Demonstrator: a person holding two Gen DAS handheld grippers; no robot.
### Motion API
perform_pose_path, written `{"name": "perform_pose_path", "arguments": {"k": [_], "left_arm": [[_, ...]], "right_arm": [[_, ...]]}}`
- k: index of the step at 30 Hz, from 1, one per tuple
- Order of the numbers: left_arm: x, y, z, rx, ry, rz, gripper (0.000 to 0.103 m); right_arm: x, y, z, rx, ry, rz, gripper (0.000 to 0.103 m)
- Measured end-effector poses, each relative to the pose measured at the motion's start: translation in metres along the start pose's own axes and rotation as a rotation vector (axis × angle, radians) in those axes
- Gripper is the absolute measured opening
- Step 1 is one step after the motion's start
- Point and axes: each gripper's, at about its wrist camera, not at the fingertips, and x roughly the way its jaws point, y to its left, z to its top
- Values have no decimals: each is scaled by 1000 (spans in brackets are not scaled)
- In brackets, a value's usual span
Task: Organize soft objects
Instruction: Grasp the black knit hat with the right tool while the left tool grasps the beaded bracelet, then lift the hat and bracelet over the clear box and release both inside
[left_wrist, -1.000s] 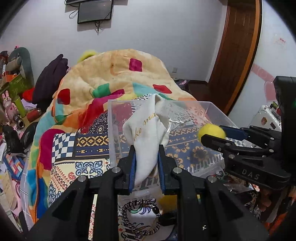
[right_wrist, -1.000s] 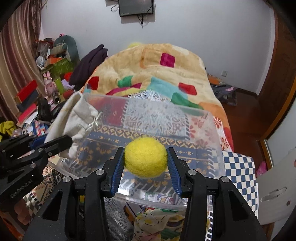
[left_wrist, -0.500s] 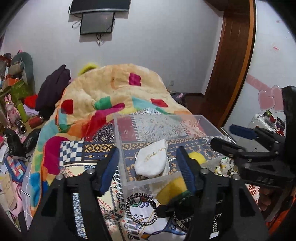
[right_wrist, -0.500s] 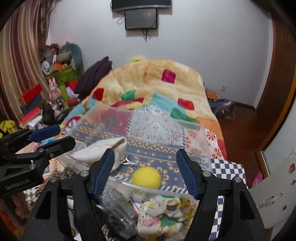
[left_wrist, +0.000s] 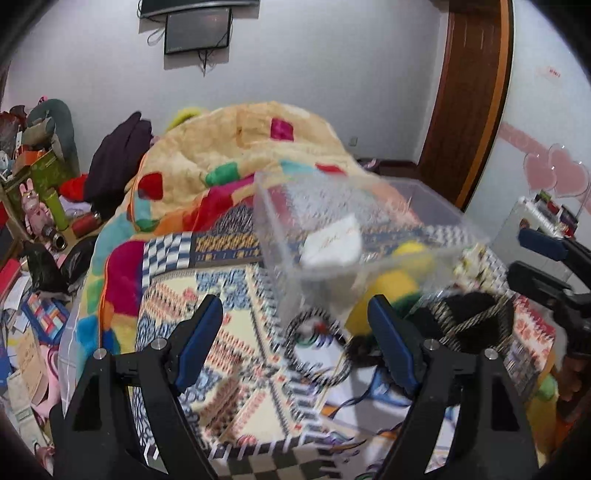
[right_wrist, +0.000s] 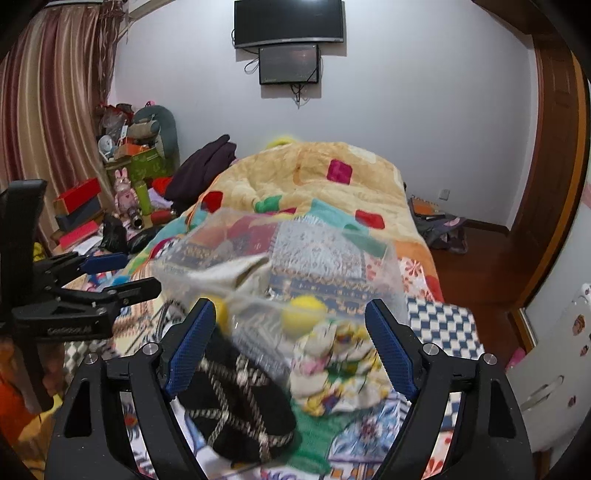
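Clear bin (left_wrist: 369, 206): one pouch (left_wrist: 332, 243), seemingly one ball (right_wrist: 303, 307).

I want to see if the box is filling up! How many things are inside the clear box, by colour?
White cloth pouch: 1
Yellow felt ball: 1
Total inside the clear plastic box: 2

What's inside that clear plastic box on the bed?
Inside the box lie a white pouch and a yellow ball. Motion blur and the box's front wall hide whether anything else lies in it.
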Motion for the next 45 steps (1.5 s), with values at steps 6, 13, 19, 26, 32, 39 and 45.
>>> {"name": "perform_pose_path", "arguments": {"k": [6, 13, 19, 26, 32, 39, 45], "left_arm": [[17, 8, -15, -11, 58, 6, 69], [36, 5, -15, 4, 147, -20, 44], [49, 2, -17, 20, 205, -19, 27], [42, -3, -20, 49, 169, -15, 6], [23, -1, -23, 14, 106, -46, 5], [-17, -5, -10, 18, -17, -47, 5], [-42, -8, 11, 15, -110, -56, 5]], "right_arm": [[4, 5, -22, 16, 46, 51, 81], [14, 11, -37, 18, 111, 105, 55], [17, 10, -45, 25, 130, 111, 31], [9, 7, -47, 43, 98, 112, 16], [-9, 7, -40, 40, 40, 115, 13], [-35, 7, -24, 37, -53, 110, 13], [-52, 1, -4, 45, -136, 86, 13]]}}
